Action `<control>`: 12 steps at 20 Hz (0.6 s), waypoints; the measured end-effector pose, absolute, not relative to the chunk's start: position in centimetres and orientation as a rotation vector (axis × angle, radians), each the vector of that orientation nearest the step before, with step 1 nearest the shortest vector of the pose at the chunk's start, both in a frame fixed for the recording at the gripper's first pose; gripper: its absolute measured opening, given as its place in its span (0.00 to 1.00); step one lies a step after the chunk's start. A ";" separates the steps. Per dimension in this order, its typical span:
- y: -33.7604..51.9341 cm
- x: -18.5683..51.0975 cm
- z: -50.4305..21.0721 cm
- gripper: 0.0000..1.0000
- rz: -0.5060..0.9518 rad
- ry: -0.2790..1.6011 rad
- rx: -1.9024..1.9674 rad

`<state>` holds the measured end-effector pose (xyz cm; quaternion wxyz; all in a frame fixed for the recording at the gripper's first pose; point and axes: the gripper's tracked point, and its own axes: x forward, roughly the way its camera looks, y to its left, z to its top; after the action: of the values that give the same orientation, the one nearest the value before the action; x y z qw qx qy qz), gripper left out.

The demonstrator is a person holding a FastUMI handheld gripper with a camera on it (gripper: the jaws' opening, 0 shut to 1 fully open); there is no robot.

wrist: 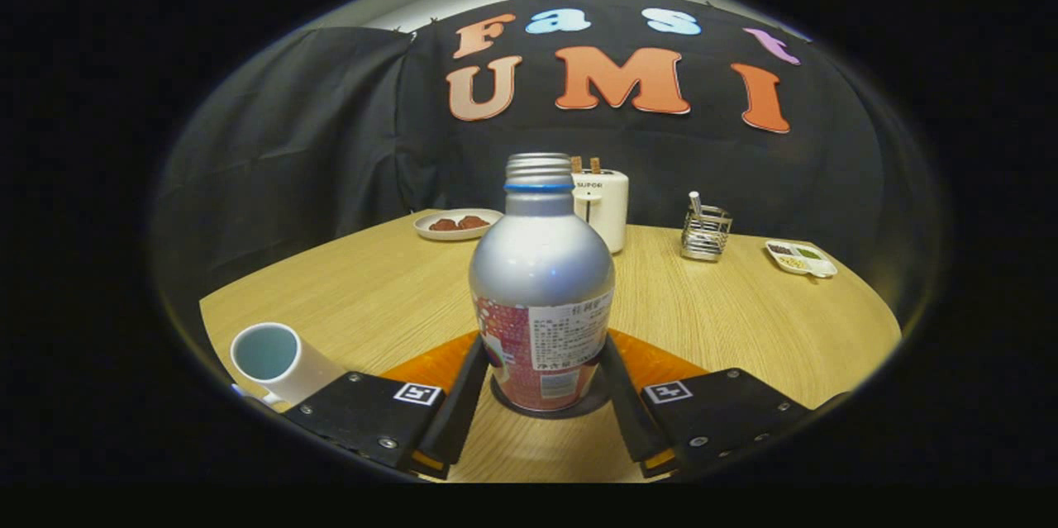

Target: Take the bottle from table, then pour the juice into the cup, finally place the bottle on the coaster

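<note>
A silver bottle [541, 280] with a red and white label and an uncapped threaded neck stands upright between my fingers. Its base rests on a dark round coaster [506, 402], with an orange mat [426, 369] showing behind it on both sides. My gripper [543, 350] is shut on the bottle, one finger against each side of its lower body. A white cup [277, 359] with a pale blue inside sits on the table to the left, beside the left finger.
The round wooden table [380, 288] carries a plate of reddish food [457, 224] at the back left, a white toaster [603, 206] behind the bottle, a wire holder [705, 232] and a small divided dish [800, 257] at the back right.
</note>
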<state>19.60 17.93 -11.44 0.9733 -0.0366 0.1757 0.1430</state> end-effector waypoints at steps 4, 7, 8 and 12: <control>17.8 19.5 -11.6 0.76 0.291 0.353 -0.067; 17.7 19.3 -11.7 0.78 0.289 0.348 -0.068; 17.6 19.4 -11.8 0.79 0.284 0.355 -0.068; 17.4 19.2 -12.7 0.81 0.277 0.378 -0.067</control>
<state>19.16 17.38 -12.68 0.9721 -0.0334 0.1875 0.1373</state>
